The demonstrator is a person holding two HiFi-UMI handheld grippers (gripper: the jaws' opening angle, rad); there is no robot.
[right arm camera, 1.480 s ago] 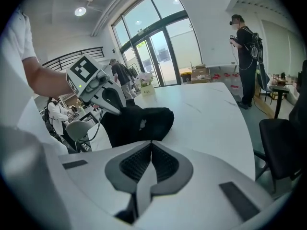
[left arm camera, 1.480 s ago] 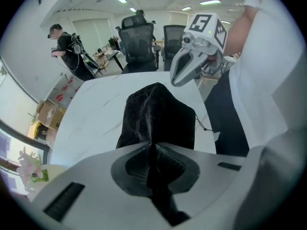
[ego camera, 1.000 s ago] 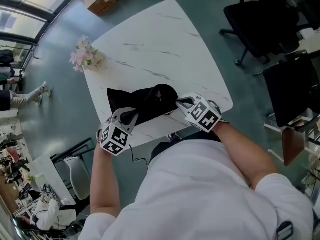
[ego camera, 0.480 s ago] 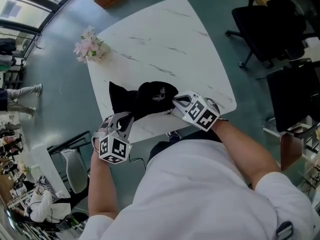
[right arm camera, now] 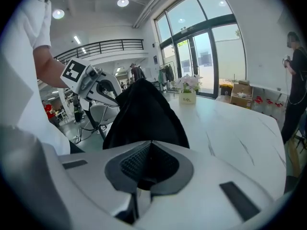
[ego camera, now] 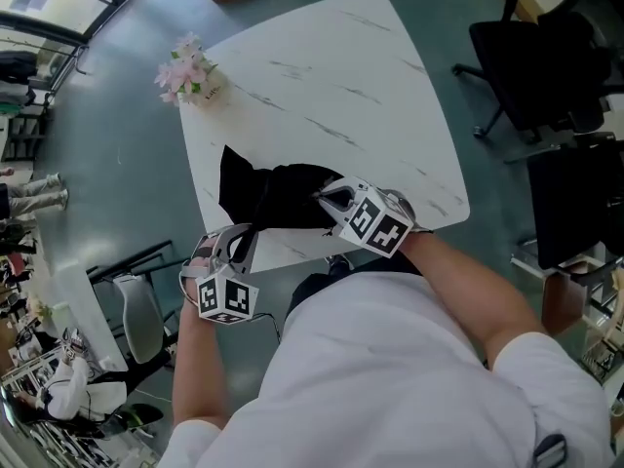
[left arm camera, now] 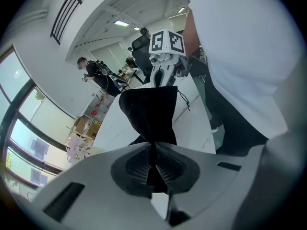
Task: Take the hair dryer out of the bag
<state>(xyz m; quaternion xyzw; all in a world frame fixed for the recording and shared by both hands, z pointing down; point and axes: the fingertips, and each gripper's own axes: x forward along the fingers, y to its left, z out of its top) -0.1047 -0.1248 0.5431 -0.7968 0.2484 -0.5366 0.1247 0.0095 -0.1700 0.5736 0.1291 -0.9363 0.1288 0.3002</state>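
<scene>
1. Both grippers have shifted left along the near edge of the white marble-patterned bench (ego camera: 331,76) since the earlier frame. The black soft-fabric drawstring bag (ego camera: 278,198) is now stretched between them.
2. Left gripper (ego camera: 246,240): jaws clenched on a thin fold of cloth at the bag's near-left end.
3. Right gripper (ego camera: 327,200): jaws clenched on cloth at the bag's right end, where a thin black drawstring (left arm camera: 184,99) dangles. The mouth probably lies here.
4. Hair dryer: not visible in any view. It is judged to be still inside the bag, on the near-left part of the bench.
5. Handling: the bag is limp and light, so it folds and may slide. A pinch takes only cloth. The dryer is probably rigid, smooth and heavier than the bag. It is best taken by its handle once the mouth is spread, though its cord may snag.
6. Containers: the bag is the only one, and its contents are hidden.
</scene>
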